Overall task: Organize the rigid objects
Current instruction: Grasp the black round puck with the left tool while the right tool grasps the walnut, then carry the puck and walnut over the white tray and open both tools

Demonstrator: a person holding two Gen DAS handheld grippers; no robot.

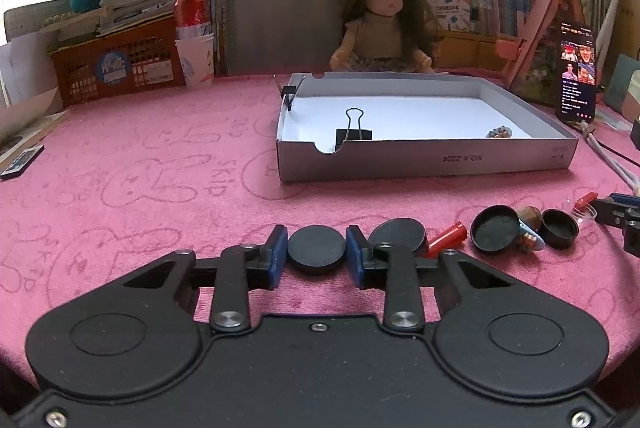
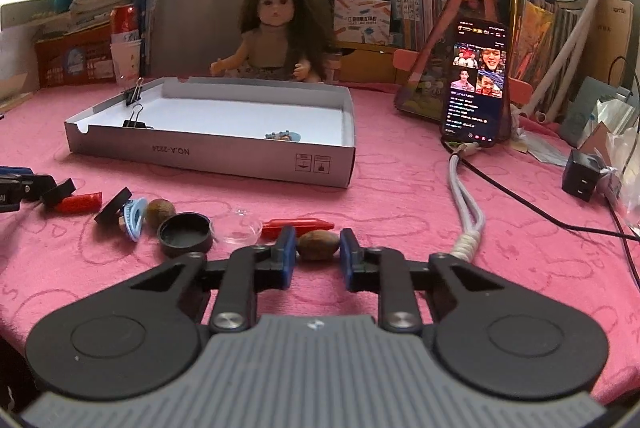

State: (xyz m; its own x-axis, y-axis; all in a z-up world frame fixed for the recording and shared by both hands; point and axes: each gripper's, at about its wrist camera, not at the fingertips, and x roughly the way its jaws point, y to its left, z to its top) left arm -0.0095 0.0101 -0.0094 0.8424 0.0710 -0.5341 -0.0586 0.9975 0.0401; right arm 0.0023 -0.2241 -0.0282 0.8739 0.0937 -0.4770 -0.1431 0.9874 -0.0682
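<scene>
Resting on the pink cloth (image 1: 140, 156), a flat, matte black disc (image 1: 316, 247) sits between the blue pads of the left gripper (image 1: 316, 252), whose jaws stand at either edge of it, seemingly touching. The right gripper (image 2: 318, 254) brackets a brown, rough-skinned walnut (image 2: 318, 245) with narrow gaps at each side. Behind lies a shallow grey box (image 1: 420, 160) holding a black binder clip (image 1: 354, 134). Black lids, red pieces and a blue hair clip (image 2: 134, 216) lie scattered nearby.

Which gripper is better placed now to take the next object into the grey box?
Probably the left gripper: its fingers closely flank the black disc. The right gripper brackets the walnut with a visible gap. Both face the box.
</scene>
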